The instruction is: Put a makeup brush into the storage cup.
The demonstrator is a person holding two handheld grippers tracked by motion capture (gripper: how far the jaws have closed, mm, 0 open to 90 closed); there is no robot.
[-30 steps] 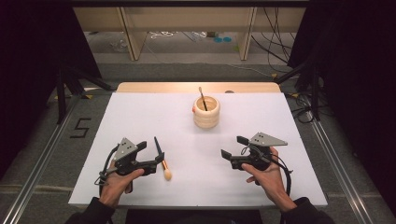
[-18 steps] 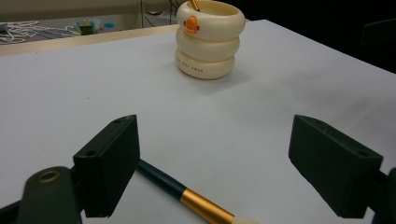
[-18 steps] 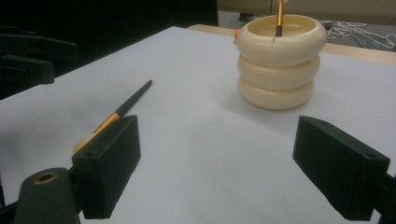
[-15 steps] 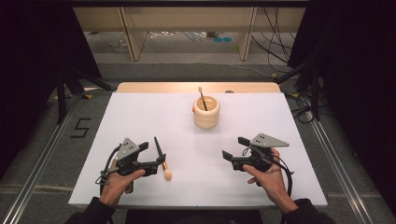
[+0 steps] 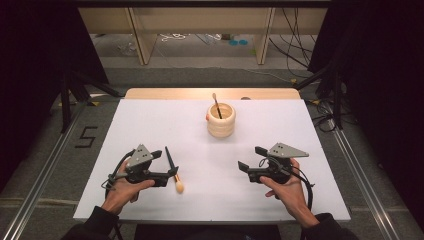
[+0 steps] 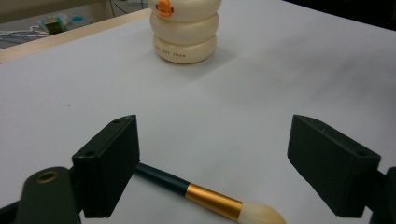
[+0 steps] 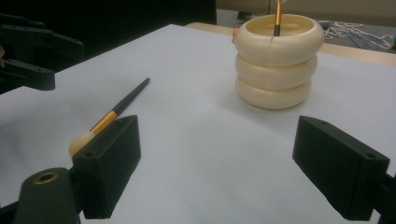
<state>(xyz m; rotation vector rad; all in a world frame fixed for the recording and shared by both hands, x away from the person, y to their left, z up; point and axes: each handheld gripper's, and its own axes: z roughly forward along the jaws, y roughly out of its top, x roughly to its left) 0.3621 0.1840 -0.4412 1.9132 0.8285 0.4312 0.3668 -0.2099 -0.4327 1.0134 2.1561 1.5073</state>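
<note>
A makeup brush (image 5: 172,172) with a dark handle, gold ferrule and pale bristles lies flat on the white table (image 5: 150,125). My left gripper (image 5: 164,164) is open, low over the table, and the brush (image 6: 205,198) lies between its jaws, touching neither. A cream holder (image 5: 221,120) made of three stacked rings stands at the middle back with another brush (image 5: 216,105) upright in it. My right gripper (image 5: 251,159) is open and empty, facing the holder (image 7: 278,60). In the right gripper view the lying brush (image 7: 116,109) shows at the left.
The white table ends in a wooden strip (image 5: 165,93) at the back. Metal rails (image 5: 360,185) run along both sides on the floor. Black stand legs (image 5: 75,90) rise at the far left and right. Wide bare surface lies around the holder.
Both hands have barely shifted. The brush on the table lies where it was.
</note>
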